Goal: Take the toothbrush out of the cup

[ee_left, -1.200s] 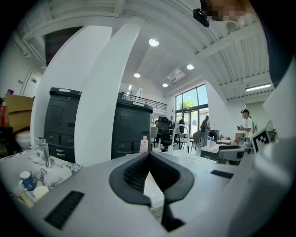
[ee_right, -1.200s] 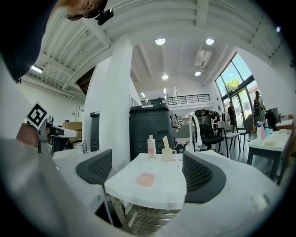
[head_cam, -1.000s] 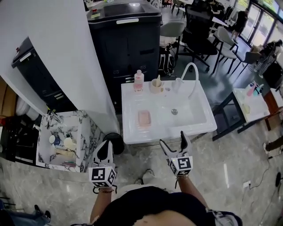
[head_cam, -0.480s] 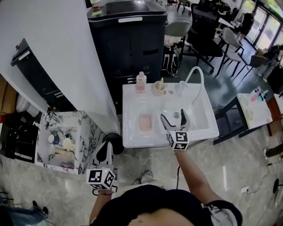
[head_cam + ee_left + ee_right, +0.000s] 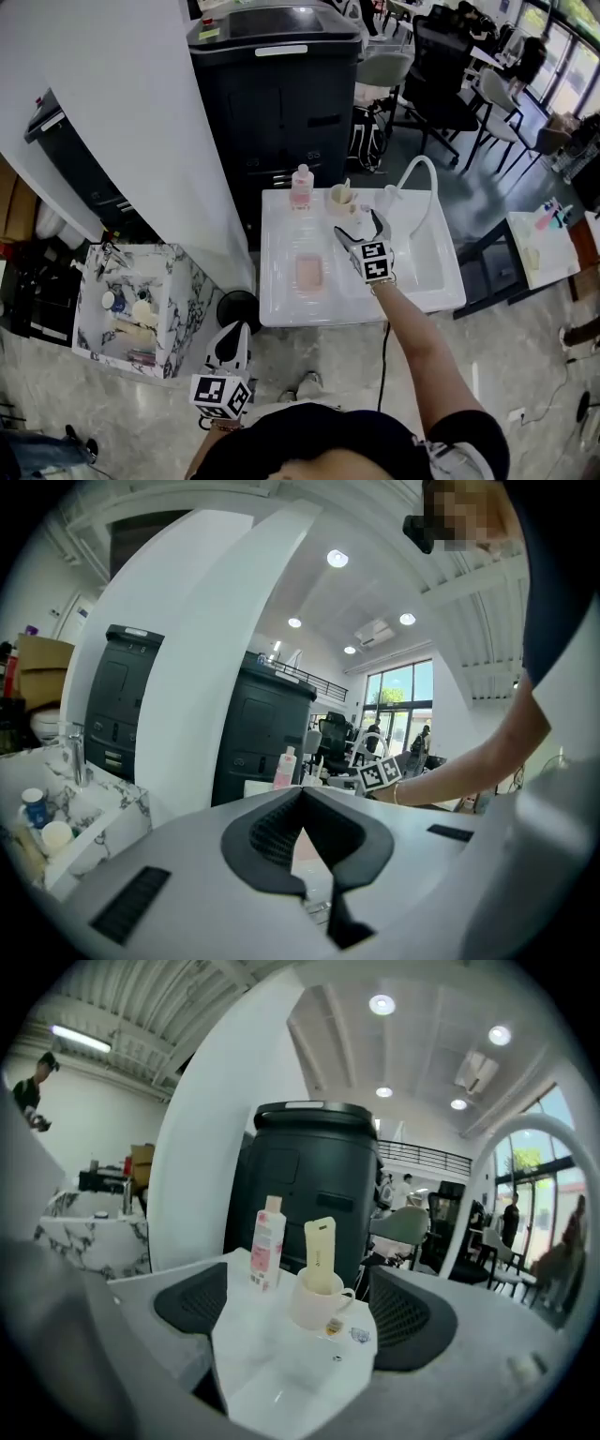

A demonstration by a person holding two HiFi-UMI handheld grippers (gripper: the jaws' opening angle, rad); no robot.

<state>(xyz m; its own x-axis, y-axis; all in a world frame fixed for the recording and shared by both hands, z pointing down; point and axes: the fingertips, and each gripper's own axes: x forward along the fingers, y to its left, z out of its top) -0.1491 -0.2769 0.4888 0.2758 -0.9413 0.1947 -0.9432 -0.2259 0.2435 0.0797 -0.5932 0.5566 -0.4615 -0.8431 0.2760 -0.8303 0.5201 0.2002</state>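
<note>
Legend. A dark cabinet stands at 12 o'clock, behind a white counter with a sunken basin. A curved white faucet rises at the counter's 1 o'clock corner. The right gripper hovers over the basin, its fingers apart with nothing between them, and faces the cup. The left gripper hangs at 7 o'clock, off the counter, its fingers together on nothing. A pink soap dish lies left of the basin. Along the back edge, a pink bottle stands at 11 o'clock, with the cup just beside it. The cream toothbrush stands upright in the cup, untouched.
</note>
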